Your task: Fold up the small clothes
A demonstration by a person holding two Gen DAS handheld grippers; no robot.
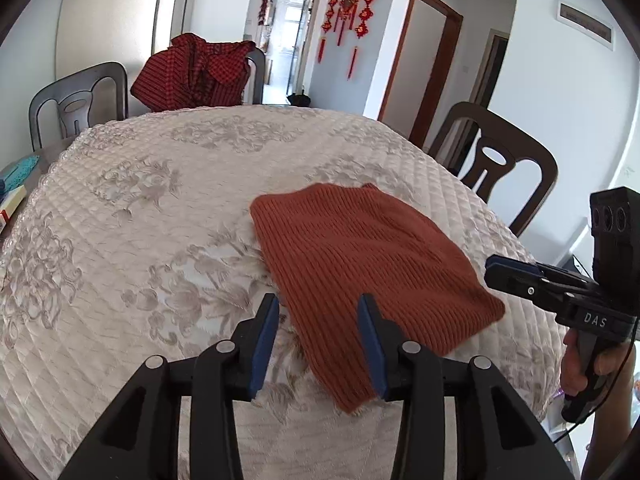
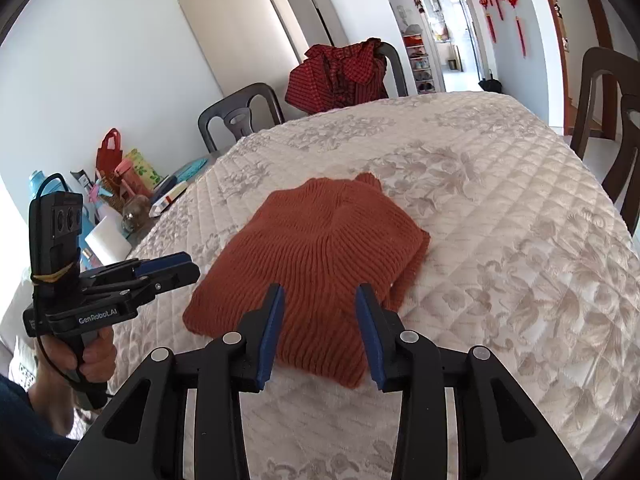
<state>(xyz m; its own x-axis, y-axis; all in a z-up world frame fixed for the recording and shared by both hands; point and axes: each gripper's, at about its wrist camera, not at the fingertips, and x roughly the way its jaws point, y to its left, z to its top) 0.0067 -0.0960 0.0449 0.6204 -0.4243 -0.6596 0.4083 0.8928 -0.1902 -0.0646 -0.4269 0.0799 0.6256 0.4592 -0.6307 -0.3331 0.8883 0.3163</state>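
Observation:
A rust-orange knitted garment (image 1: pixel 360 264) lies folded into a compact rectangle on the quilted beige tablecloth (image 1: pixel 160 200); it also shows in the right wrist view (image 2: pixel 316 264). My left gripper (image 1: pixel 318 304) is open and empty, held just above the garment's near left corner. It also shows from the side in the right wrist view (image 2: pixel 188 266). My right gripper (image 2: pixel 320 296) is open and empty over the garment's near edge. In the left wrist view it (image 1: pixel 496 268) sits off the garment's right corner.
Dark wooden chairs (image 1: pixel 500 160) stand around the table; one at the far side carries a red checked garment (image 1: pixel 196 72). Bottles, bags and a paper roll (image 2: pixel 106 236) crowd the table's left end. A doorway (image 1: pixel 288 40) opens beyond.

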